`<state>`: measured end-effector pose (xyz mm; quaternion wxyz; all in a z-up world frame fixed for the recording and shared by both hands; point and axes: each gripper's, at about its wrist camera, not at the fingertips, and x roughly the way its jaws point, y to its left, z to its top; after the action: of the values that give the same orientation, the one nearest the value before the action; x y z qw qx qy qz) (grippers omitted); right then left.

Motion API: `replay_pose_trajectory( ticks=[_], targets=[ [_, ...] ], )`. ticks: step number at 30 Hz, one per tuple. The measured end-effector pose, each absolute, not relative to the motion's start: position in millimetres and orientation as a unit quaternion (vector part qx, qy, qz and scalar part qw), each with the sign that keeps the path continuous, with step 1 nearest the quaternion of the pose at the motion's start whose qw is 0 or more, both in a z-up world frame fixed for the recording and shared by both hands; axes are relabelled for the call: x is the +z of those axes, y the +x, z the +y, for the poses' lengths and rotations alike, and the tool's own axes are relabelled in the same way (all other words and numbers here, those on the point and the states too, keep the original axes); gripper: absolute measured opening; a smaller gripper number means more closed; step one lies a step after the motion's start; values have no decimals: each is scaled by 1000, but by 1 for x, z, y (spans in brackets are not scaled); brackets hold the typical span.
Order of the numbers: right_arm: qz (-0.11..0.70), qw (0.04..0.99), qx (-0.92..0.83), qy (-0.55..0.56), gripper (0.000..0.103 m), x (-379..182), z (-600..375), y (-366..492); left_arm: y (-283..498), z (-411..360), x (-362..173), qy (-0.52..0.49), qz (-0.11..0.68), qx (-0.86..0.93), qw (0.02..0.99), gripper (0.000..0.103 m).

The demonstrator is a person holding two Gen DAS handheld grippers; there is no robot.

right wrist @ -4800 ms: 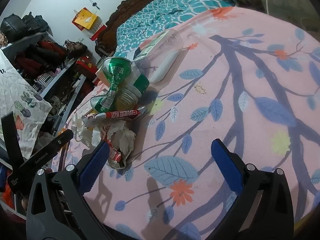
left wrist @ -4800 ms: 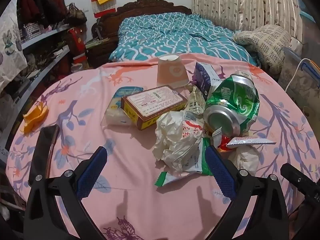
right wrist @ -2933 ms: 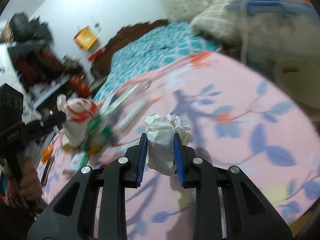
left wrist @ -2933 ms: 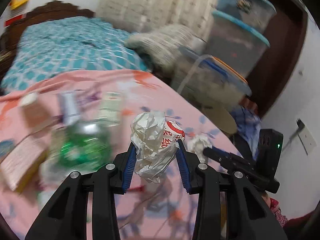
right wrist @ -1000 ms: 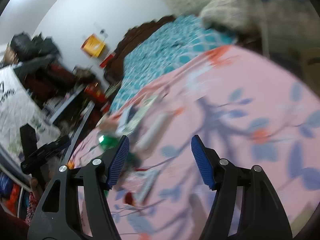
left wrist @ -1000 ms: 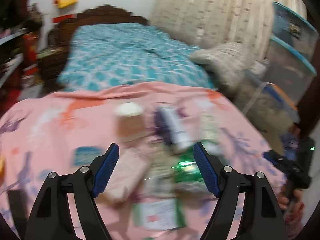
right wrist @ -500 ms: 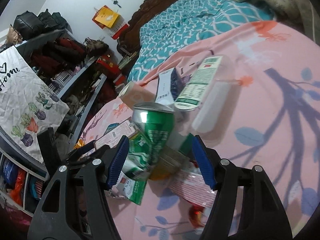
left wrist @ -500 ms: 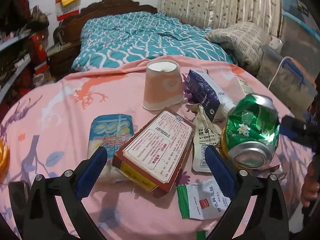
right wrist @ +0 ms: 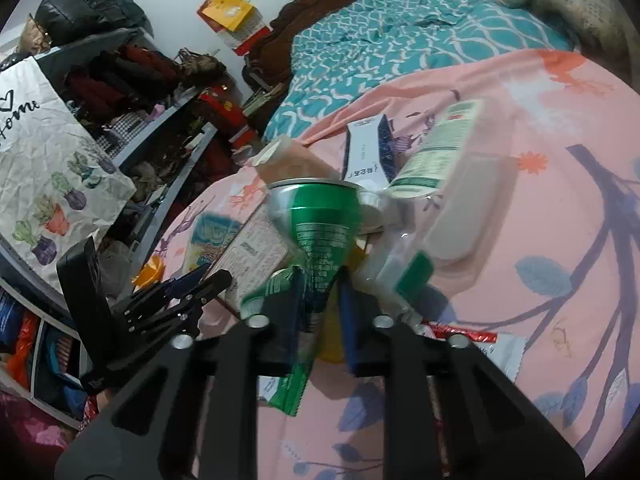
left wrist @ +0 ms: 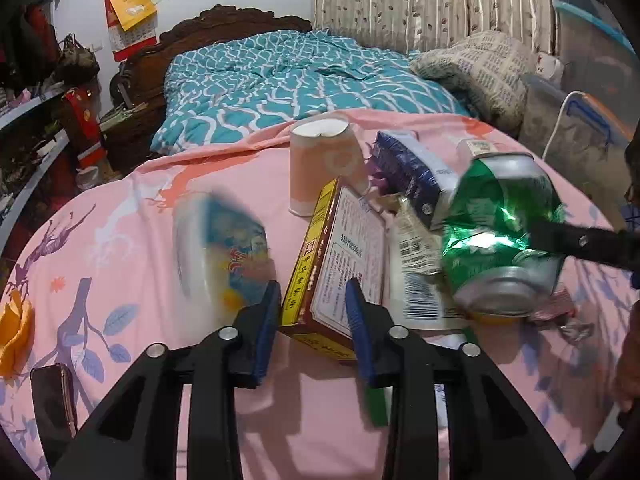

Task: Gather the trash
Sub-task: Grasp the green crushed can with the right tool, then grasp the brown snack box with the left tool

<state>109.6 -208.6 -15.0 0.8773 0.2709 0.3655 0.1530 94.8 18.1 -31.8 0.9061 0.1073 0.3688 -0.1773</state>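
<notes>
Trash is piled on a pink floral cloth (left wrist: 120, 240). A red and yellow cardboard box (left wrist: 344, 248) stands tipped on its edge between the blue pads of my left gripper (left wrist: 314, 320), whose jaws are closing and press on it. A crushed green can (right wrist: 320, 220) stands upright in the right wrist view. My right gripper (right wrist: 320, 304) is closing on its pinched waist, pads against the metal. The left wrist view shows the same can (left wrist: 500, 240) with a black finger (left wrist: 580, 242) of the right gripper against it.
Behind the box stand an upturned paper cup (left wrist: 324, 164) and a blue carton (left wrist: 412, 172). A blurred tissue pack (left wrist: 224, 248) lies left of the box, a barcoded wrapper (left wrist: 416, 268) right. Orange peel (left wrist: 14, 328) and a phone (left wrist: 52, 404) sit at the left edge. A bed (left wrist: 280, 76) is beyond.
Both jaws have narrowed from wide open: the left now clamps the box, which has tipped up onto its edge, and the right clamps the green can. The tissue pack has shifted.
</notes>
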Motion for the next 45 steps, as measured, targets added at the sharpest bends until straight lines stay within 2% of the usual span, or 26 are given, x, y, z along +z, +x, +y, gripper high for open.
replay_pose_trajectory(
  ticks=[11,19,20,21,24,26,27,28,33,38,39,40,41,45],
  targets=[
    [301,903,162,261,15,15,-223,53,73,35,-19,52,385,-218,895,24],
    [274,902,94,320,15,4,-289,-2,51,59,-12,17,400,-233,886,22],
    [276,899,85,328,15,0,-296,-7,48,62,-14,16,406,-233,883,16],
    [281,893,73,345,15,-9,-308,-14,46,65,-17,15,415,-232,880,5],
    [291,874,55,385,15,-29,-328,-26,39,73,-26,3,435,-239,868,4],
    [296,863,44,407,15,-42,-339,-33,38,74,-30,10,439,-221,871,13],
    [296,858,39,418,15,-47,-344,-36,40,74,-31,15,444,-206,872,39],
    [296,854,36,426,15,-51,-347,-39,41,74,-31,14,444,-197,874,60],
    [295,855,37,425,15,-52,-347,-40,58,59,-20,-4,443,-192,876,86],
    [300,854,44,422,15,-55,-343,-36,74,22,-33,48,457,-181,870,87],
    [300,854,44,423,15,-55,-343,-36,77,16,-40,59,464,-177,866,84],
    [301,853,44,424,15,-56,-345,-36,80,14,-47,66,473,-172,861,65],
    [301,853,44,424,15,-57,-346,-36,84,14,-55,70,488,-166,854,59],
    [290,854,36,430,15,-56,-357,-41,80,31,-44,49,468,-172,865,57]
  ],
)
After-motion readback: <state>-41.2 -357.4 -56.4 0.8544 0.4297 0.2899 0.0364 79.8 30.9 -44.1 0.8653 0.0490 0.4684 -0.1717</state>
